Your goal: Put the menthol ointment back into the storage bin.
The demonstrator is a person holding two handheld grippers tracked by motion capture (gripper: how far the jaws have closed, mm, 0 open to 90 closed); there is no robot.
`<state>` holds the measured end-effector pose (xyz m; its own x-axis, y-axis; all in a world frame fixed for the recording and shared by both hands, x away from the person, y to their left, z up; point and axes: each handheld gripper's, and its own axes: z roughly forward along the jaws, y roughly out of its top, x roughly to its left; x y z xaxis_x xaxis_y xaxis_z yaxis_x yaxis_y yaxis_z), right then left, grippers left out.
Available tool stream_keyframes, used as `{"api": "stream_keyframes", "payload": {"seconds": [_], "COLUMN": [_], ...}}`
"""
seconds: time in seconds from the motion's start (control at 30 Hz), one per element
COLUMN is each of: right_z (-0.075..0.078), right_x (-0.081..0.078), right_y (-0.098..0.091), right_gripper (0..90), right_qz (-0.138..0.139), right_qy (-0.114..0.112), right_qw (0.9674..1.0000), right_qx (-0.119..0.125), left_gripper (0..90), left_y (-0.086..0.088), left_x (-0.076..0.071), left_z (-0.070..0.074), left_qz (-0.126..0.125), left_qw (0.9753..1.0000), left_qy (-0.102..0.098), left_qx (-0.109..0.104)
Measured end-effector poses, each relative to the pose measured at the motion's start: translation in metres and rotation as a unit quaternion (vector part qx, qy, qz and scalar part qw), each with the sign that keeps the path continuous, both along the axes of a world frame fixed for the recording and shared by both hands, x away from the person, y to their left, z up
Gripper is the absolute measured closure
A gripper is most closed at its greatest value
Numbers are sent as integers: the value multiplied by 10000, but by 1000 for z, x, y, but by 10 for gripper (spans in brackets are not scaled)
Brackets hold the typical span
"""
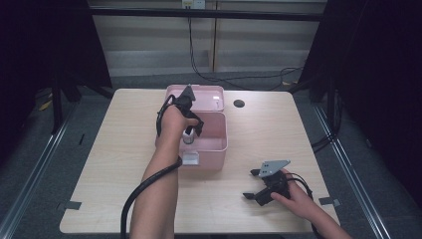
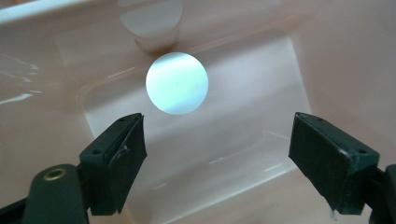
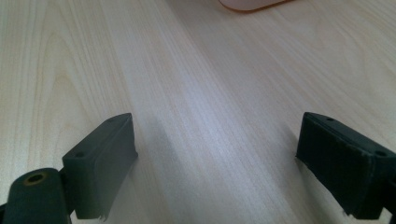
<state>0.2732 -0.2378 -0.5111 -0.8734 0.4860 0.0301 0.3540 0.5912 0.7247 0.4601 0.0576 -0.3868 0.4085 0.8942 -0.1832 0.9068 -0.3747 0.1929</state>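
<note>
Pink plastic box (image 1: 211, 144) with its hinged lid (image 1: 204, 97) thrown back sits near the middle of the pale wood-grain desk (image 1: 114, 164), lid lying flat on the far side. Left tool (image 1: 189, 127) is held down over the box's open top, the person's left forearm (image 1: 159, 184) reaching in from the bottom edge with a black cable (image 1: 137, 194) trailing beside it. In the left gripper view its two black jaws stand wide apart with nothing between them, and beyond them a small white round-topped cylinder (image 2: 177, 83) stands on the box's pink floor, close to a wall that mirrors it. Right tool (image 1: 256, 191) rests low on the desk at the near right, well apart from the box, a grey three-cornered plate (image 1: 273, 167) on top. In the right gripper view its jaws are likewise spread wide over bare wood, gripping nothing, with a corner of the pink box at the top edge
</note>
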Motion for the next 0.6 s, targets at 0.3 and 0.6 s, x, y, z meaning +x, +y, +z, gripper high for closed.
{"api": "stream_keyframes", "payload": {"seconds": [0.3,0.6], "right_z": [0,0], "right_x": [0,0], "right_y": [0,0], "right_gripper": [110,110], "right_qz": [2,-4], "right_qy": [11,20], "right_qw": [10000,10000], "right_qx": [-5,-5], "left_gripper": [196,197], "left_y": [6,17], "left_x": [-7,-14], "left_z": [22,40], "left_qz": [-120,-129], "left_qw": [9999,9998], "left_qy": [-37,-85], "left_qx": [-51,-129]}}
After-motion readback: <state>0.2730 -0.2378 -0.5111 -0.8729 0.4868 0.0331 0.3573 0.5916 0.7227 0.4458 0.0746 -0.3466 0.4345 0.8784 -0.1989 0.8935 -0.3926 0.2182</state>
